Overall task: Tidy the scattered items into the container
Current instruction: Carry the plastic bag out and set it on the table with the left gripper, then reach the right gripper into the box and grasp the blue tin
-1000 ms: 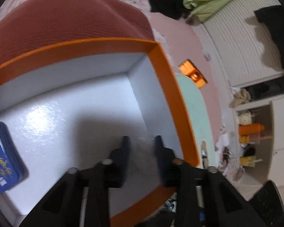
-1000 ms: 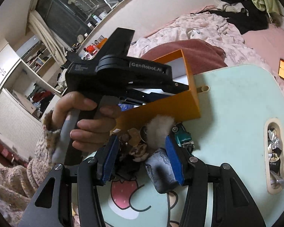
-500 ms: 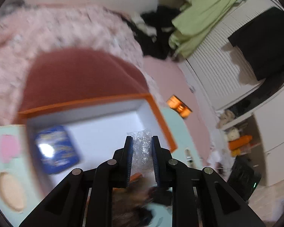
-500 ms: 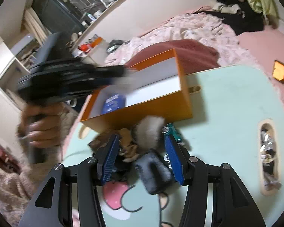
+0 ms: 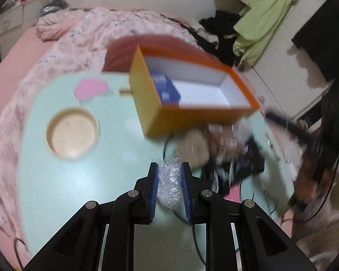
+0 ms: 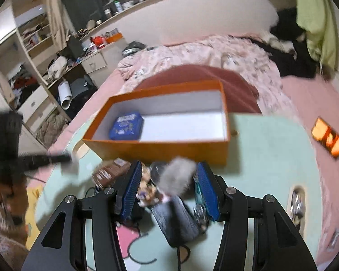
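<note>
The bubble wrap (image 5: 170, 186) could slip or snag on the box (image 6: 160, 151) rim, being soft and springy (a judgement). The left gripper (image 5: 169, 189) has its fingers clamped on it, above the desk (image 5: 83, 180), short of the box. The right gripper (image 6: 167, 189) has fingers apart, gripping nothing, over the clutter pile (image 6: 169, 194) beside the box.

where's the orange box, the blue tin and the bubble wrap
orange box (image 6: 160, 151), right wrist view, front wall
blue tin (image 6: 127, 126), right wrist view, lid
bubble wrap (image 5: 170, 181), left wrist view, middle of the wad
</note>
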A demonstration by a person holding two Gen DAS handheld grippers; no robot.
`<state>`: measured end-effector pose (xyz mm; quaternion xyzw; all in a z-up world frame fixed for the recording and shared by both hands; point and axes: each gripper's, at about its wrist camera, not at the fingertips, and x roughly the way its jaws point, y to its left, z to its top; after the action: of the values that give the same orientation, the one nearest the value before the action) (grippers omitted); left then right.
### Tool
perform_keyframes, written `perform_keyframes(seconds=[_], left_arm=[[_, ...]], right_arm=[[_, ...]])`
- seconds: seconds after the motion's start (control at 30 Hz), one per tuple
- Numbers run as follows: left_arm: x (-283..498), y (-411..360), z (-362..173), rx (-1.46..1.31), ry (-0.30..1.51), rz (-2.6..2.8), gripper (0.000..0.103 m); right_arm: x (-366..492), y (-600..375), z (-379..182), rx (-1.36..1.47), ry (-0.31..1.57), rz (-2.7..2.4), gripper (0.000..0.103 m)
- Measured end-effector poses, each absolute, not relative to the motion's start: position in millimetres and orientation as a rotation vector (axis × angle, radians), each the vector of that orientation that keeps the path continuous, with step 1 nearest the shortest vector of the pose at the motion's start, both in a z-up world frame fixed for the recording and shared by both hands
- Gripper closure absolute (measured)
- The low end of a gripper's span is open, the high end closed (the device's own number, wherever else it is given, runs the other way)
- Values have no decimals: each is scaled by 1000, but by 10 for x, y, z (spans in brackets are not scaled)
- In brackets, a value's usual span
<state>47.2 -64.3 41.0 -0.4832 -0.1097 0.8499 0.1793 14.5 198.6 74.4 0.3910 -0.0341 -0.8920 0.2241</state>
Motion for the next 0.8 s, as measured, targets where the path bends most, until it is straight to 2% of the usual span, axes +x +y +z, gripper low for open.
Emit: perform_keyframes(seconds=[0.13,0.2,0.27,0.33,0.43,0.6,0.77,0.8], left_arm=[[595,-529,313,-1333,-331,2414,83],[628,-453,309,-1313,-294,2442,77],[647,-394,331,-1300,-250,2466,49],[665,-388,361,-1268,-231,2500,40],[674,-446,391,-1239,-266,2515,39],[672,-555,360,-1245,-334,2514,39],[659,-576,346,-1230,-361,2496,39],[660,-573,347,-1227,-361,2493,39]], right_arm=[[-25,1760,941,969,-48,-2478,51],[-220,1603,972,1011,-40,-2426,51],[-483,1402,911,1115,-48,-2319,51],[-721,1189,786,1219,-65,-2196,51],[-997,930,580,1370,-80,-2100,51],[-1175,549,361,1484,102,-2083,51],[-1238,362,251,1547,202,-2049,51],[-1239,325,254,1548,218,-2050,45]])
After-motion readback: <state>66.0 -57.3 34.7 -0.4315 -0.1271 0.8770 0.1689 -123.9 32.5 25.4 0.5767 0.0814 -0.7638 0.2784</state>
